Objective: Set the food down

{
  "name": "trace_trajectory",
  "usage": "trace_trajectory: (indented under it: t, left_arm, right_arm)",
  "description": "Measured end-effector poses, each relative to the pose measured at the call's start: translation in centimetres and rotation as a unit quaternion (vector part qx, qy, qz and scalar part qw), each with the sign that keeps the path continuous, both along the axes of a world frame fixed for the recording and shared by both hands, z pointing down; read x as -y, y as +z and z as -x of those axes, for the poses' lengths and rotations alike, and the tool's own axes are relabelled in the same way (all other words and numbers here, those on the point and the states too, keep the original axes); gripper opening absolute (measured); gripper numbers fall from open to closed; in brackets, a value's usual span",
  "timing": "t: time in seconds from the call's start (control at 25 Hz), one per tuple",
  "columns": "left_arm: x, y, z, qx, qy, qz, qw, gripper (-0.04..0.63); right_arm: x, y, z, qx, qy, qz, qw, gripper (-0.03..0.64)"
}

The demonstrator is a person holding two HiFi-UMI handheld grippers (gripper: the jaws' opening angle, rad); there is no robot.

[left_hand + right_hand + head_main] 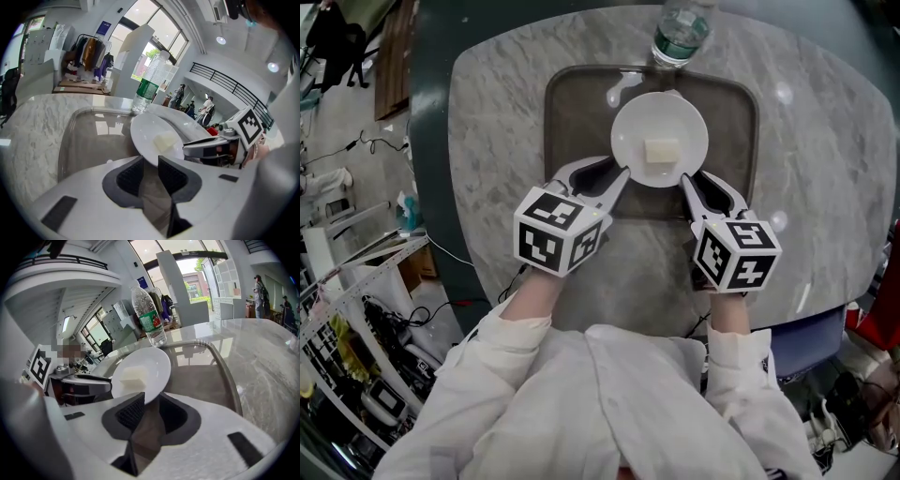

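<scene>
Pale rectangular food block (662, 150) tops a stack: grey marble worktop (506, 103), on it a dark brown rectangular tray (581, 122) with a clear plastic water bottle (680, 33) at its far edge, then a round white plate (661, 117) low over the tray, the block at its middle. The left gripper (150, 171) has its jaws pinching the plate's rim, while the right gripper (151, 408) has its jaws slightly apart around the opposite rim. Setting down looks nearly done; letting go fully and drawing back remain.

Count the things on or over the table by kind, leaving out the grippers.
white plate: 1
pale food block: 1
tray: 1
water bottle: 1
Total: 4
</scene>
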State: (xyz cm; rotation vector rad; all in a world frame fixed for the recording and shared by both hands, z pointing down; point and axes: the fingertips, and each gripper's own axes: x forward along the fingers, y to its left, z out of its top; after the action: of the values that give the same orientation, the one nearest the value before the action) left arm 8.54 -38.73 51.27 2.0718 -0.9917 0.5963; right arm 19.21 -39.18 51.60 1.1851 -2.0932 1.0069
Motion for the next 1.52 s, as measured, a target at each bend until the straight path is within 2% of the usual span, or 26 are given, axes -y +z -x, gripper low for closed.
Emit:
trace_trajectory:
  t: [0.36,0.88,1.12,1.32,1.52]
  left_arm:
    - [-0.1,0.6,0.0,0.015,0.000,0.018,0.9997,0.089]
    - [0.1,0.6,0.3,0.004,-0.003,0.034,0.9994,0.089]
    - [0.3,0.4,0.7,0.000,-0.023,0.023,0.9995,0.089]
    - [0.2,-0.8,0.7,0.003,-0.003,-0.001,1.0000,0.089]
    - [-0.2,-3.3,1.3,-0.006,0.012,-0.043,0.9990,0.087]
  right_arm:
    - [-0.2,0.2,0.0,-0.018,-0.009,0.002,1.000,0.071]
    - [-0.4,0.2,0.4,-0.016,-0.021,-0.001,1.000,0.092]
    - [-0.4,-0.2,-0.2,-0.013,-0.007,-0.010,1.000,0.095]
    - [-1.0,-1.2,-0.5,-0.012,0.007,-0.028,1.000,0.094]
    - [-2.1,-3.3,-0.1,-0.006,0.019,-0.053,0.998,0.094]
